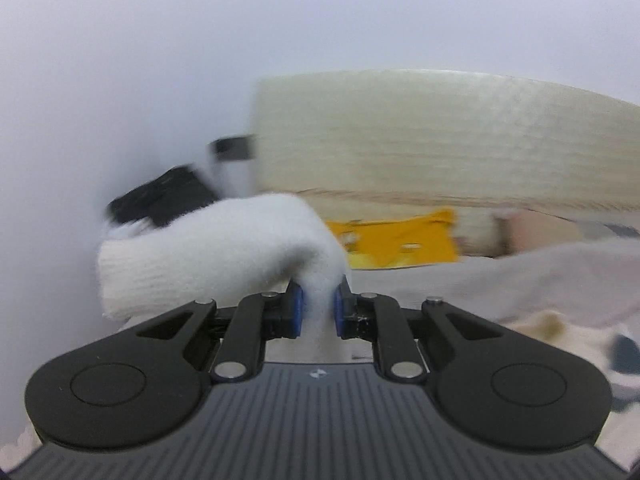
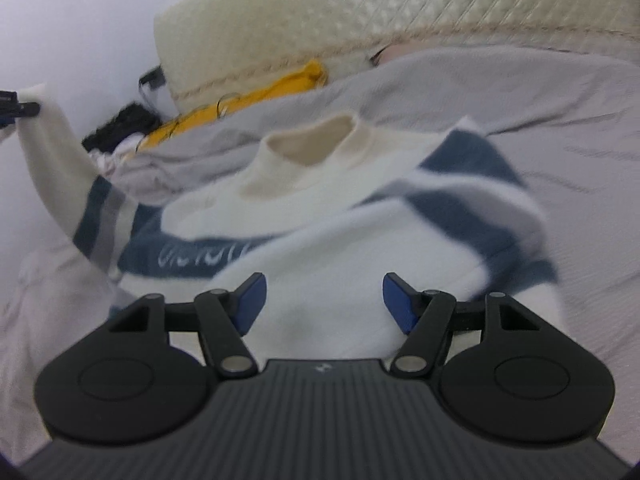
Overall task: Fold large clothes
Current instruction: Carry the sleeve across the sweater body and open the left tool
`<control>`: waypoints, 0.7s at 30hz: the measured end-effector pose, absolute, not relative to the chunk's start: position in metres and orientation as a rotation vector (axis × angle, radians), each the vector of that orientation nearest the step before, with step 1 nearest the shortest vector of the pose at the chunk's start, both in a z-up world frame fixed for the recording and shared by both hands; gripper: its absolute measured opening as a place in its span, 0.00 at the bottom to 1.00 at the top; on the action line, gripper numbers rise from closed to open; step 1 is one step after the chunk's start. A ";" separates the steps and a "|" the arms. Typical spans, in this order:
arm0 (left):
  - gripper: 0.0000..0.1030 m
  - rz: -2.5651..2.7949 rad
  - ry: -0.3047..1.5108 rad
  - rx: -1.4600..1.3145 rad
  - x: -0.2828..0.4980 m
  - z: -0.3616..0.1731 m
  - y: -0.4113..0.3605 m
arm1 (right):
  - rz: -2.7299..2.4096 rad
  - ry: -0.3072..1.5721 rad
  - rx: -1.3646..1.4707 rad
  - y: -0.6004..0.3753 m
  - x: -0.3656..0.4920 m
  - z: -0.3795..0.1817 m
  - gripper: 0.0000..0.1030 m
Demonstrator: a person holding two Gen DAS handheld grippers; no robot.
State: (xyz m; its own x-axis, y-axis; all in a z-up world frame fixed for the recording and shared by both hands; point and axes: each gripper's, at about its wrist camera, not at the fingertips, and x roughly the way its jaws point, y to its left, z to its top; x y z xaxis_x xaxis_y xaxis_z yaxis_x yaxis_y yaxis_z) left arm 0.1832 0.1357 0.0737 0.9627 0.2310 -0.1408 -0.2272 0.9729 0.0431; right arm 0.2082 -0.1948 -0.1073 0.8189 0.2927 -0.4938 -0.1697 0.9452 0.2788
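A white knit sweater [image 2: 320, 184] with dark blue bands and a cream collar lies spread on the grey bedcover [image 2: 520, 92]. My left gripper [image 1: 319, 304] is shut on the sweater's white sleeve [image 1: 208, 240], and the ribbed cuff flops over to the left of the blue pads. In the right wrist view that sleeve [image 2: 48, 140] rises from the sweater's left side up to the left gripper [image 2: 18, 110] at the frame's edge. My right gripper [image 2: 324, 300] is open low over the sweater's white body. Fabric lies below its fingers and the pads do not press on it.
A cream quilted headboard [image 2: 280, 20] stands behind the bed. A yellow item [image 2: 248, 100] and a black object [image 2: 120, 124] lie at its foot, by a pale wall [image 1: 120, 80] on the left. The grey bedcover stretches off to the right.
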 end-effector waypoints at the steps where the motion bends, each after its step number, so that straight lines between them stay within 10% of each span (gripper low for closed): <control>1: 0.17 0.213 0.148 0.048 0.182 0.076 0.118 | 0.245 0.548 0.238 -0.201 0.205 -0.103 0.65; 21: 0.17 -0.073 0.422 0.253 0.183 -0.115 -0.194 | 0.174 0.432 0.463 -0.314 0.166 -0.094 0.67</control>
